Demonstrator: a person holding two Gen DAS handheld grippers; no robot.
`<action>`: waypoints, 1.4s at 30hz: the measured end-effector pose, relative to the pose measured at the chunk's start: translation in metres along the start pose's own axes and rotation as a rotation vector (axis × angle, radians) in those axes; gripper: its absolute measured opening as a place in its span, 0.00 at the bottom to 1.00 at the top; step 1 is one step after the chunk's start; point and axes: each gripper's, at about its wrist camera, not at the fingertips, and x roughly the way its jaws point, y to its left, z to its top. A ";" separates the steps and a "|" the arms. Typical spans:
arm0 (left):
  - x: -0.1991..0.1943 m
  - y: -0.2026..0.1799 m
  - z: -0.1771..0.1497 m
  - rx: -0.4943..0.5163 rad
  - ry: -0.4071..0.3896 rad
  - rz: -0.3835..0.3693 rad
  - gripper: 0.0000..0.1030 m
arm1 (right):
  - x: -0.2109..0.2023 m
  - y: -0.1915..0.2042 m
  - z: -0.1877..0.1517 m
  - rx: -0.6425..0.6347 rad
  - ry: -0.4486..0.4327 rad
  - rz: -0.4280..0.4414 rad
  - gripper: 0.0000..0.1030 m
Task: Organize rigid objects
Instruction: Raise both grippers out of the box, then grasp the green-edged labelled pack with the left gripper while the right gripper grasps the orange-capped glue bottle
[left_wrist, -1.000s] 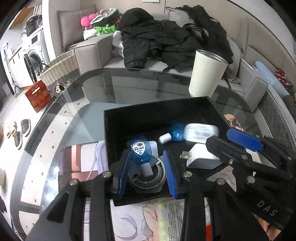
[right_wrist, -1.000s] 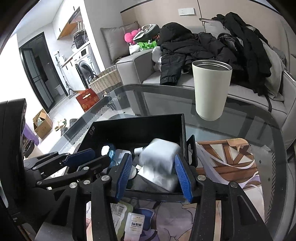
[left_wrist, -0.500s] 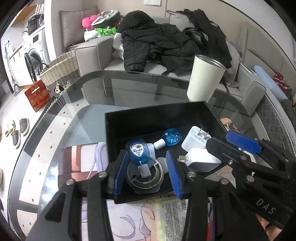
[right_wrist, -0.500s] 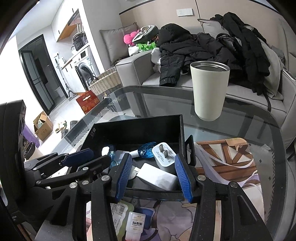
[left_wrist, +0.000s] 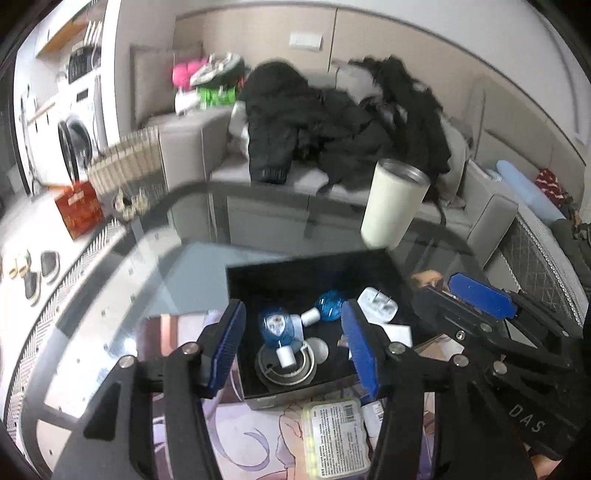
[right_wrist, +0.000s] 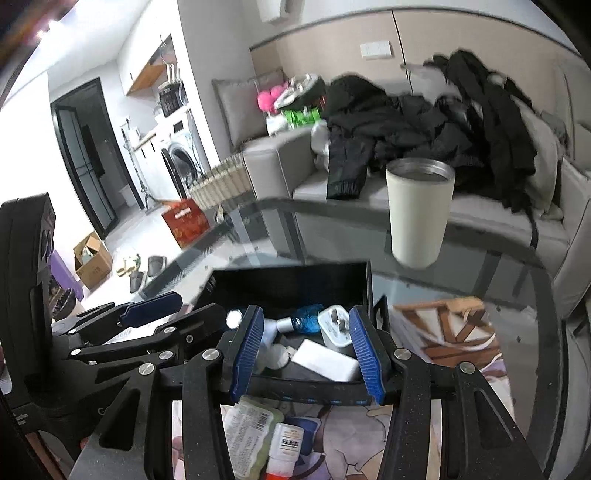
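Glossy glass table (left_wrist: 258, 229), matt black box (left_wrist: 306, 273)

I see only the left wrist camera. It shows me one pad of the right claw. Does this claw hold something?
Observer: No. The right claw is open, with nothing between its pads.
Operator: What lies on the mat beside the packet?
Observer: A small white bottle, before the black box.
Operator: Is something on the floor near the slippers?
Observer: Yes, an open cardboard box.
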 end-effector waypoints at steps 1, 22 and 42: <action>-0.009 -0.001 0.001 0.007 -0.030 -0.001 0.53 | -0.008 0.003 0.001 -0.010 -0.028 0.000 0.48; -0.144 -0.007 -0.036 0.063 -0.503 0.073 0.84 | -0.168 0.043 -0.031 -0.155 -0.535 -0.013 0.60; -0.007 0.012 -0.087 0.010 0.125 0.109 0.84 | -0.001 0.016 -0.097 -0.066 0.236 -0.001 0.56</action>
